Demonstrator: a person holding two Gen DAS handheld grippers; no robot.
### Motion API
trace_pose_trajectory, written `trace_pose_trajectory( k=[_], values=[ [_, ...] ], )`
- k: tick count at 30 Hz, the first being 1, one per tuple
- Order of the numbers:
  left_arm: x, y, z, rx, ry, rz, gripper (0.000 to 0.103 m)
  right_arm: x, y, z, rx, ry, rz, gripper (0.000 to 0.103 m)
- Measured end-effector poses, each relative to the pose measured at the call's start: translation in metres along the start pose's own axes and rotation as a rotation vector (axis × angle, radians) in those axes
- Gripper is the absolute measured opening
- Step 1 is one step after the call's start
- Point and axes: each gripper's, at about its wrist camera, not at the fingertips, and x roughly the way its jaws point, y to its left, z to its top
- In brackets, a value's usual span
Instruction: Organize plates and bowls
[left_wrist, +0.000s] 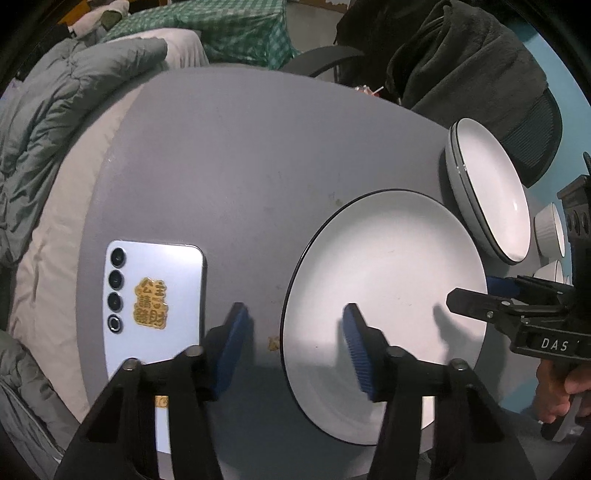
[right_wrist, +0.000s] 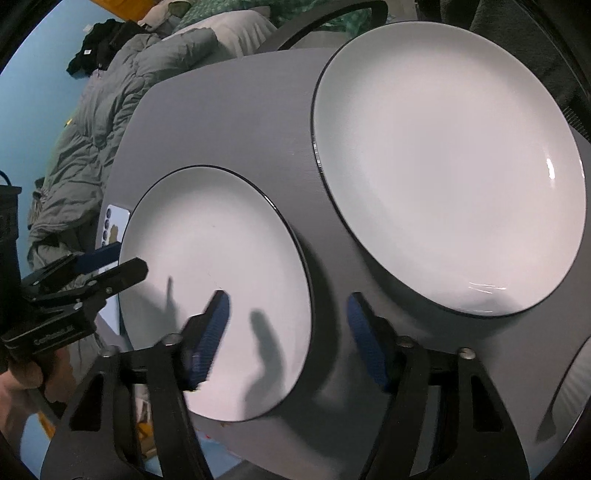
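Straddling opposite rims of the small plate (left_wrist: 384, 295) on the tabletop (left_wrist: 240, 166), seemingly for a shared lift. Jaws of left gripper (left_wrist: 295, 343) and right gripper (right_wrist: 288, 332) parted, grasping nothing yet.

A white plate (left_wrist: 384, 291) with a thin dark rim lies flat, its edges between both claws' fingers. A bigger plate (right_wrist: 450, 162) sits past it. Two small white bowls (left_wrist: 550, 236) stand farther off.

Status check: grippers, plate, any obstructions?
Both grippers open, straddling opposite rims of the small plate. Nothing gripped. Phone beside left gripper; right gripper clear.
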Motion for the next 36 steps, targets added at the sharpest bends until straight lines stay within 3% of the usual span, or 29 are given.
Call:
trace_pose_trajectory(
  k=[1,9,14,18,23,36],
  values=[
    [0.002,0.001,0.0,-0.009,0.011,-0.002,0.04,0.001,0.0,0.001,0.001,0.008,0.001,0.057],
    [0.013,-0.004,0.001,-0.035,0.042,-0.044,0.023,0.004,0.001,-0.001,-0.008,0.033,0.002,0.04],
    [0.013,-0.003,0.001,-0.068,0.05,-0.063,0.021,0.003,-0.006,-0.001,-0.005,0.039,-0.032,0.018],
    [0.013,-0.003,-0.004,-0.103,0.055,-0.079,0.019,0.001,-0.017,-0.001,0.024,0.062,0.006,0.015],
    [0.01,-0.02,-0.026,-0.09,0.066,-0.053,0.02,-0.004,-0.02,-0.01,0.017,0.068,-0.022,0.015],
    [0.019,-0.097,-0.071,-0.06,0.122,-0.105,0.02,-0.04,-0.068,-0.054,0.055,0.062,-0.069,0.015]
  ],
)
